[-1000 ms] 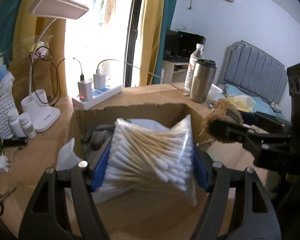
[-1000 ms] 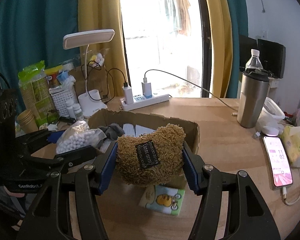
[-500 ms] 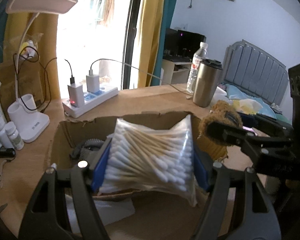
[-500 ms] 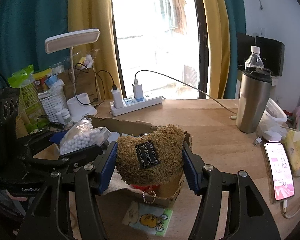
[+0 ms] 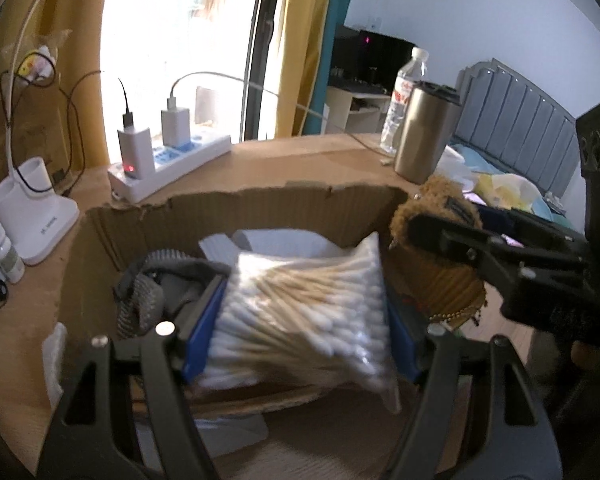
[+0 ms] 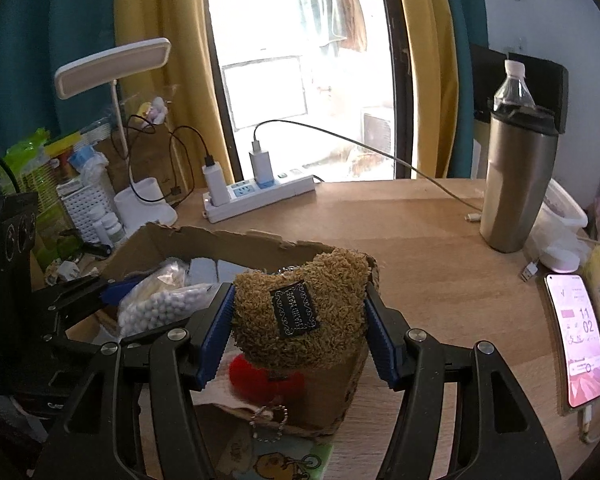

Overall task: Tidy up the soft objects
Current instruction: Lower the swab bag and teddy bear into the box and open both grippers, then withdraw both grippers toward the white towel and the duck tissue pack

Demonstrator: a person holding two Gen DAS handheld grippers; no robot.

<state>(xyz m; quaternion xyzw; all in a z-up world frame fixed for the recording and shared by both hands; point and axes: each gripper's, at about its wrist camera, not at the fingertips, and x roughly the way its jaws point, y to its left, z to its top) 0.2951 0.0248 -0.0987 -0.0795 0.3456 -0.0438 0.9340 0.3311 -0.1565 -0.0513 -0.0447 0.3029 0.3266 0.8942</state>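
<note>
- Swabs (image 5: 300, 312) — a bag of them — sit pinched between the left gripper (image 5: 300, 320) fingers, over the open box (image 5: 236, 208) near the table's middle.
- Plush (image 6: 300, 312) is clamped by the right gripper (image 6: 300, 320) fingers above the box's right end, its chain (image 6: 270, 420) dangling.
- Best, I judge: lower each clear of the torn rim, release one at a time — bag first.

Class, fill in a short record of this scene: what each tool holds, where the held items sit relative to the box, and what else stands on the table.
left tool: shut on bag of cotton swabs
right tool: shut on brown plush pouch
position: both items held over the cardboard box
table items: steel tumbler, power strip, phone
</note>
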